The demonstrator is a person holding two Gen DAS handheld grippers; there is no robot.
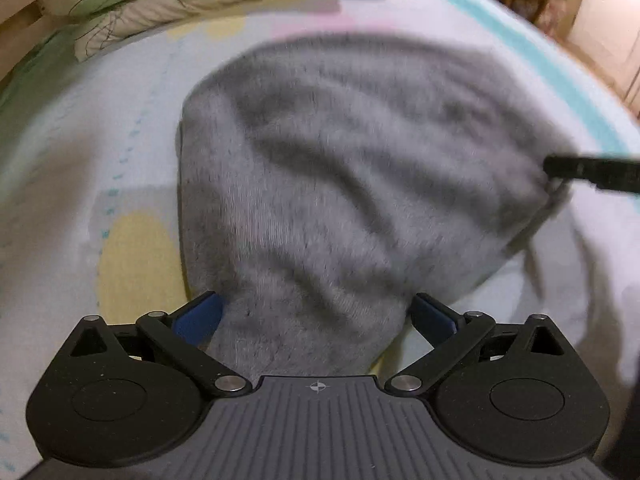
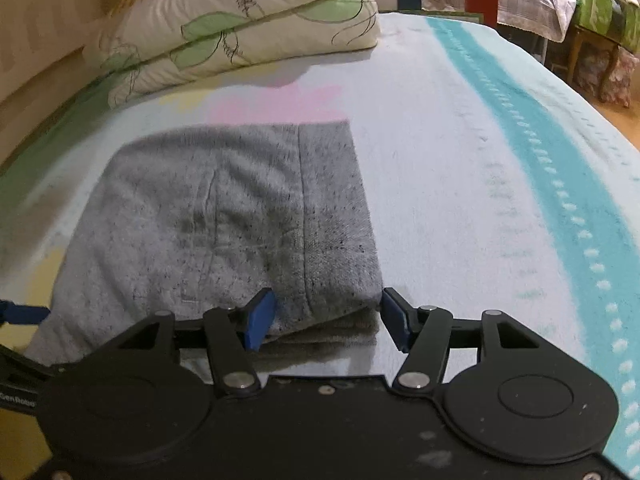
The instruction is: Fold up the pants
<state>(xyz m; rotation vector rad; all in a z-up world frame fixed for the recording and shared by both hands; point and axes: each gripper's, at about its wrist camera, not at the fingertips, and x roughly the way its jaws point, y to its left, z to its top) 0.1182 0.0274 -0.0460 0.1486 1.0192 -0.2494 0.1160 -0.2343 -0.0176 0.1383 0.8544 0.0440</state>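
Pants (image 1: 320,184) blur grey, near edge hidden behind left gripper (image 1: 316,316).

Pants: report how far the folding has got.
Done: the pants lie on the bed doubled into a compact gray stack, layers showing at the near edge. In hand: the right claw stands open around that near corner; the left claw has cloth between its fingers, grip unclear through blur. Left: any last fold and smoothing the wrinkles.

Pants (image 2: 224,216) on bed (image 2: 460,184), pillows (image 2: 240,28) behind, right tool (image 2: 328,316) before
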